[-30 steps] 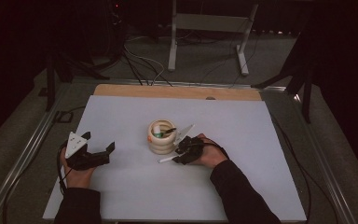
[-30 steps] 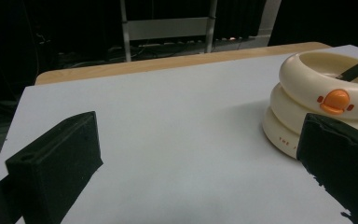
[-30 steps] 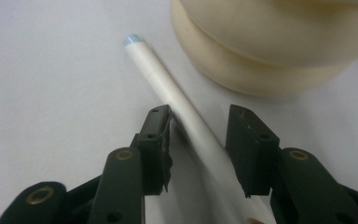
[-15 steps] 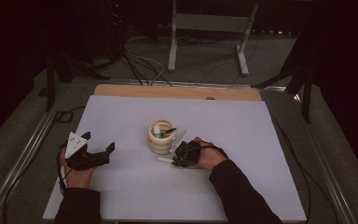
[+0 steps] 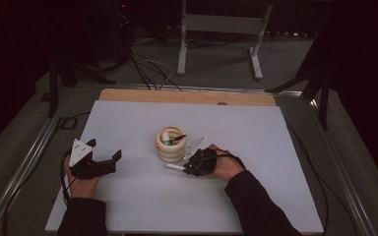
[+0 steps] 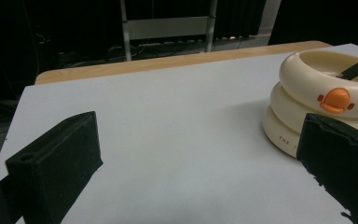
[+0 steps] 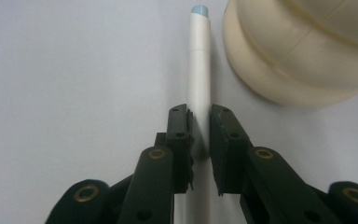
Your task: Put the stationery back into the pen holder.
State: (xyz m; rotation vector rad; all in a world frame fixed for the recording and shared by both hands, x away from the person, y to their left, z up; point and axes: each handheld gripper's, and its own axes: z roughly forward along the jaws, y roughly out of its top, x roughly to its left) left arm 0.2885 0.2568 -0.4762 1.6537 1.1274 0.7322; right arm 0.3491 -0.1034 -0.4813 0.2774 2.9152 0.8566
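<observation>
**A:** What does the high view show?

**B:** At centre frame, the right gripper point(image 5: 193, 162) now pinches a white pen point(image 5: 175, 167) just right of the cream ringed holder point(image 5: 171, 144); a second ago its jaws were wider, so the grasp looks made. The left gripper point(image 5: 109, 160) rests lower left, as before.

**A:** And the left gripper view?

**B:** Its jaws stand spread, empty, with the holder point(image 6: 317, 105) at right.

**A:** The right gripper view?

**B:** Jaws pressed on the pen point(image 7: 199, 70), which runs up the middle; the holder point(image 7: 298, 51) sits upper right.

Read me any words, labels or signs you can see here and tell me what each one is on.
"THE": small dark letters low on the cream holder; the rest is hidden behind the left gripper jaw.
Orange emblem on the holder's upper ring: a sign, no letters.
White pen: no text visible.
</observation>
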